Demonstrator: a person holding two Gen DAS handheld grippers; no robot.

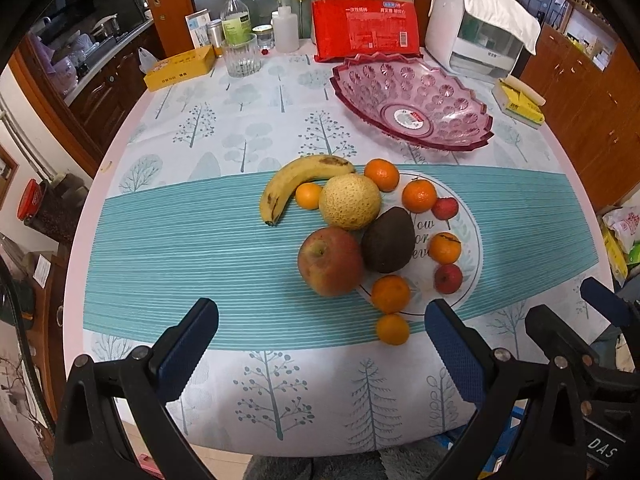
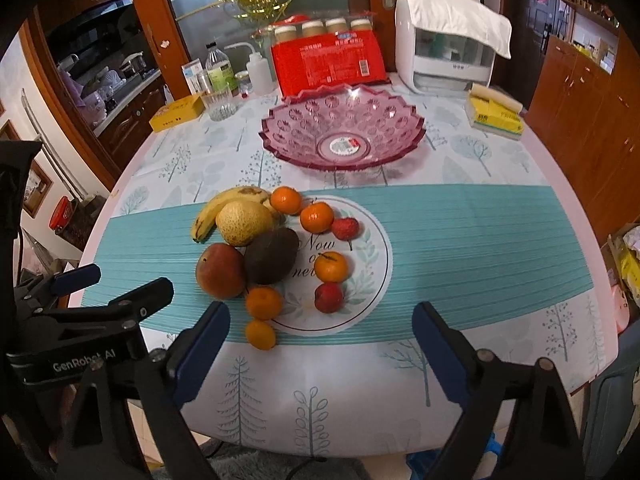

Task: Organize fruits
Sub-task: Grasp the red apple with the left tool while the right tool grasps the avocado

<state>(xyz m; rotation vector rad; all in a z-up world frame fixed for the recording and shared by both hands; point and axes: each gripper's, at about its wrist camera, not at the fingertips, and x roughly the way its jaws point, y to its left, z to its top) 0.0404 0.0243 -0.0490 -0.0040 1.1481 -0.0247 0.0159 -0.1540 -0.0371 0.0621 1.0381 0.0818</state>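
A pile of fruit lies mid-table: a banana, a pale melon, a red apple, a dark avocado, several tangerines and small red fruits. Behind them stands an empty pink glass bowl. My left gripper hangs open over the near table edge, nothing between its fingers. In the right wrist view the same fruit shows, apple, avocado, bowl. My right gripper is open and empty, short of the fruit.
Along the table's far side stand a yellow box, a glass tumbler, bottles, a red package, a white appliance and a yellow sponge pack. Wooden cabinets flank the right.
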